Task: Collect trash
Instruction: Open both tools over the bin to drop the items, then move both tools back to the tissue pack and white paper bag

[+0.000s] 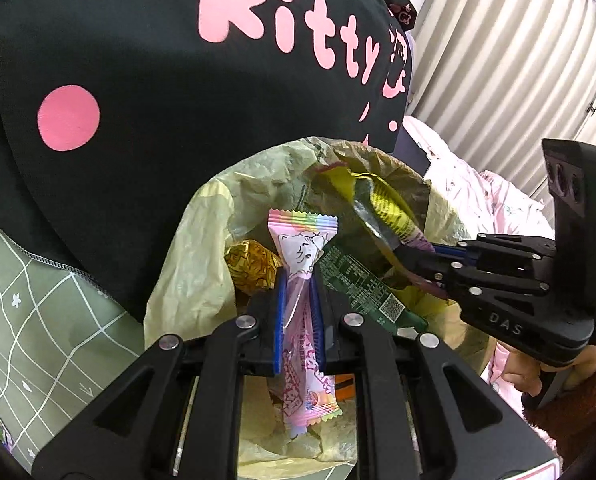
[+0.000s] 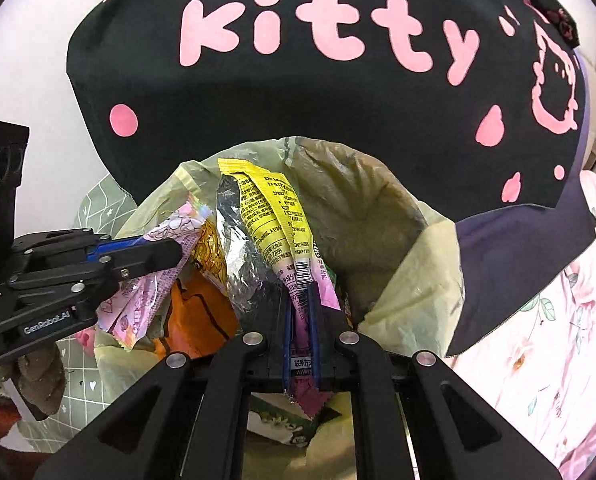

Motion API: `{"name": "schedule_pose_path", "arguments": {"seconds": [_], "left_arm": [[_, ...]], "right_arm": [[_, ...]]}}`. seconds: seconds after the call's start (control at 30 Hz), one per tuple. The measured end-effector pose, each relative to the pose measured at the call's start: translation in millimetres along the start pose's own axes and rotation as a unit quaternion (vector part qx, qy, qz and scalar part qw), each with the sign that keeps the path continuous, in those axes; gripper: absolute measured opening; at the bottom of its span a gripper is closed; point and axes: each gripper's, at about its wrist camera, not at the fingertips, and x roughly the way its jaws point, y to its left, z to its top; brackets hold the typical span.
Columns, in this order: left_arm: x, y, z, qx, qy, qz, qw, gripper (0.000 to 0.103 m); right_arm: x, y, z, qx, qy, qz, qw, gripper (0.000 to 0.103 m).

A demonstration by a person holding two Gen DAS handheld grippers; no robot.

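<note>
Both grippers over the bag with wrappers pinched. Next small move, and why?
Probably open both and let go. The left gripper pinches the pink wrapper, the right gripper the yellow wrapper, and both hang over the open mouth of the yellow-green trash bag, which already holds other wrappers.

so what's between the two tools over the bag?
In the right wrist view, a gold-orange wrapper and crumpled foil sit between the left tool with its pink wrapper and the right tool, above the bag.

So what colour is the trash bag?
Pale yellow-green trash bag, clearest in the right wrist view.
</note>
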Motion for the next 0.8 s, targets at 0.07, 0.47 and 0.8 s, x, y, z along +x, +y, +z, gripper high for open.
{"name": "schedule_pose_path", "arguments": {"seconds": [0.07, 0.47, 0.8], "left_arm": [[2, -1, 2, -0.002, 0.001, -0.004, 1.0, 0.013], [-53, 12, -5, -0.027, -0.053, -0.019, 0.998, 0.041], [-126, 102, -75, -0.125, -0.121, 0.115, 0.978, 0.046]], "right_arm": [[-4, -1, -2, 0.002, -0.005, -0.002, 1.0, 0.009], [-33, 16, -10, -0.008, -0.049, -0.03, 0.998, 0.039], [-62, 89, 6, -0.032, -0.136, 0.017, 0.99, 0.04]]}}
